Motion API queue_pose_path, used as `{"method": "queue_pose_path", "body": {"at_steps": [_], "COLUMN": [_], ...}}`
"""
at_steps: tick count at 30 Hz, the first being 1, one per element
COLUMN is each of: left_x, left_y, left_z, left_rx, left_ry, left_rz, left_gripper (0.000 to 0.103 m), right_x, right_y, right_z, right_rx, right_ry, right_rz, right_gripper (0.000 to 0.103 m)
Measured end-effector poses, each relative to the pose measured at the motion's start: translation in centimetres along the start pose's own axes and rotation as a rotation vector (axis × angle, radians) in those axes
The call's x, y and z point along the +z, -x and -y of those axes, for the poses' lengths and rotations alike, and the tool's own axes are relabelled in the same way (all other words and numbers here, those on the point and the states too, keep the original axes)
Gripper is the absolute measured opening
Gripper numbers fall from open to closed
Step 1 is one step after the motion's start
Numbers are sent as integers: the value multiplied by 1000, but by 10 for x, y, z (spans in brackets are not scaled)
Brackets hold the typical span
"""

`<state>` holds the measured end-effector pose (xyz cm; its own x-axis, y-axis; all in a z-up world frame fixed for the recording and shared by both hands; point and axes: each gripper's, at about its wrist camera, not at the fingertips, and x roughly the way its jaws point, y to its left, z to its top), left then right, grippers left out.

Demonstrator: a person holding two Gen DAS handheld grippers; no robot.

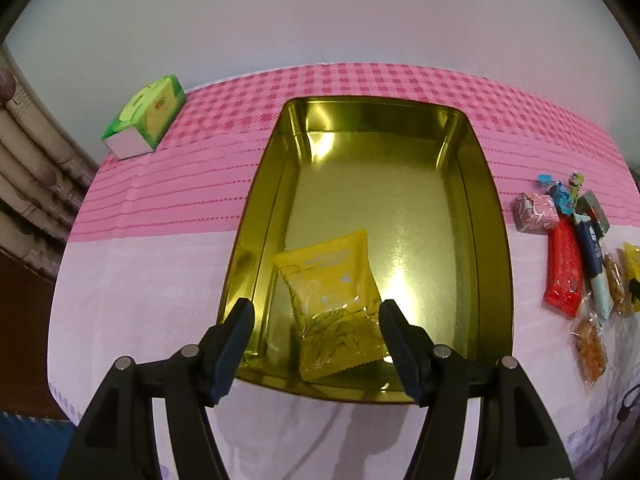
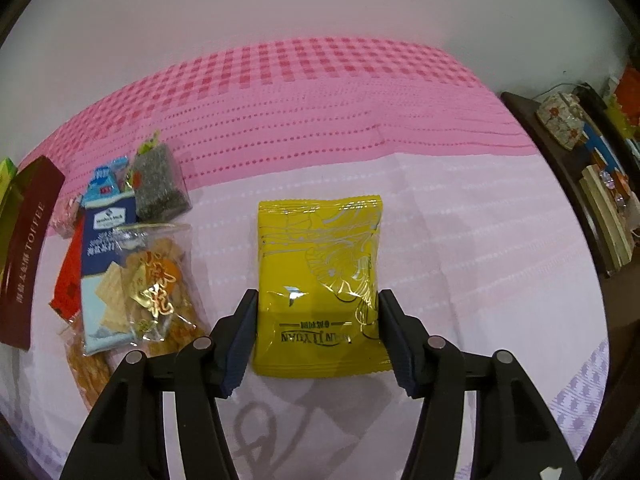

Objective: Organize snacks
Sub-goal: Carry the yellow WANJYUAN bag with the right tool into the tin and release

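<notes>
An open gold tin [image 1: 496, 240] stands on the pink and white tablecloth. A yellow snack packet [image 1: 332, 292] lies loose in its near left corner. My left gripper [image 1: 316, 308] hovers open just above that packet, and its pads do not touch it. In the right wrist view a second yellow packet [image 2: 320, 260] sits between the fingers of my right gripper [image 2: 318, 298]. Both pads press on its side edges, just over the white part of the cloth.
A pile of mixed wrapped snacks [image 2: 132, 264] lies left of the right gripper, also seen as the snack pile [image 1: 564, 272] to the right of the tin. A maroon toffee lid [image 2: 28, 248] rests at far left. A green tissue pack [image 1: 146, 120] sits at back left. Dark shelves [image 2: 592, 184] stand at right.
</notes>
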<state>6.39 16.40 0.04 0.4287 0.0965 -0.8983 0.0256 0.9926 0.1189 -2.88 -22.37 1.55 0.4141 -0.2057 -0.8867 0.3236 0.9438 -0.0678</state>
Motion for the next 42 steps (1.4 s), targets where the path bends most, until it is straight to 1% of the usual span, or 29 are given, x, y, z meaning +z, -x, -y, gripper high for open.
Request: {"method": "queue_pose_path", "body": {"at_steps": [4, 7, 13, 16, 20, 25, 30, 36, 42], "left_x": [-4, -7, -10, -9, -8, -7, -7, -8, -11], "left_y": [4, 8, 12, 16, 18, 20, 18, 12, 5], "left_z": [-6, -10, -21, -28, -40, -64, -93, -117, -132], "left_rx": [9, 21, 36, 49, 39, 56, 68, 60, 59], "left_ry": [14, 23, 45, 56, 84, 139, 202, 256, 283], "left_rz": [22, 38, 53, 64, 66, 71, 69, 52, 30], "left_gripper": [66, 66, 66, 66, 66, 66, 66, 66, 66], "right_x": [5, 8, 14, 17, 14, 9, 2, -6, -13], "right_y": [17, 30, 53, 65, 75, 82, 87, 83, 71], "right_z": [-8, -24, -73, -107, -152, -205, -254, -302, -332], "right_rx": [8, 27, 96, 139, 194, 273, 319, 348, 339], "right_ry": [6, 29, 100, 149, 207, 259, 322, 361, 409], "right_rz": [36, 56, 94, 109, 122, 108, 104, 82, 48], "right_gripper": [55, 55, 55, 55, 55, 55, 55, 55, 55]}}
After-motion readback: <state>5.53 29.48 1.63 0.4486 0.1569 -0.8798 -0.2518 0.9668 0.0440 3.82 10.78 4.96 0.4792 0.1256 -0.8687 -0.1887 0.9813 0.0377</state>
